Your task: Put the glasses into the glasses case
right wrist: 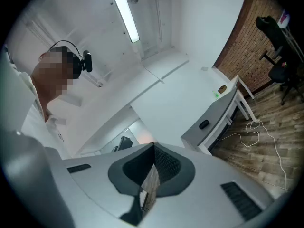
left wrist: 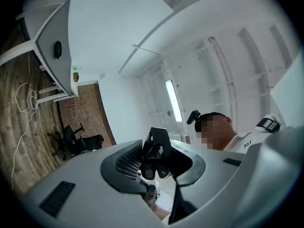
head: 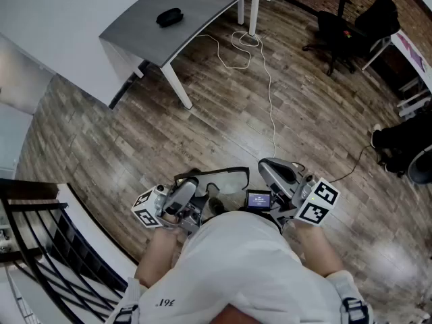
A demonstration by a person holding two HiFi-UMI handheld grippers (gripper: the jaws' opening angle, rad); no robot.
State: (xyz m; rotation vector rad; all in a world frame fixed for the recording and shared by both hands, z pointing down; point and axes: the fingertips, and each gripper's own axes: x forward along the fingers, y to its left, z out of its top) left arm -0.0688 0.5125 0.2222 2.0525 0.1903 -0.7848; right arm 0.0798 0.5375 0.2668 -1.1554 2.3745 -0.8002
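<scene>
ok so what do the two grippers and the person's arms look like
The left tongs and right tongs are light grey moulded shells with dark ribbed pads. Each carries a white cube with black square markers. A small lit screen sits beside the right one. The person wears a white top, forearms bare.

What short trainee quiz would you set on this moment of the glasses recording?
1. True or false: the glasses already lie inside the glasses case.
2. The glasses case lies on: A) the floor, B) the grey table, C) a chair.
3. Fill in: the right tongs are shut with nothing in them, and the glasses are gripped by the ____ tongs.

Key
1. False: they are held up in front of the person, far from the case.
2. B.
3. The left tongs.
</scene>
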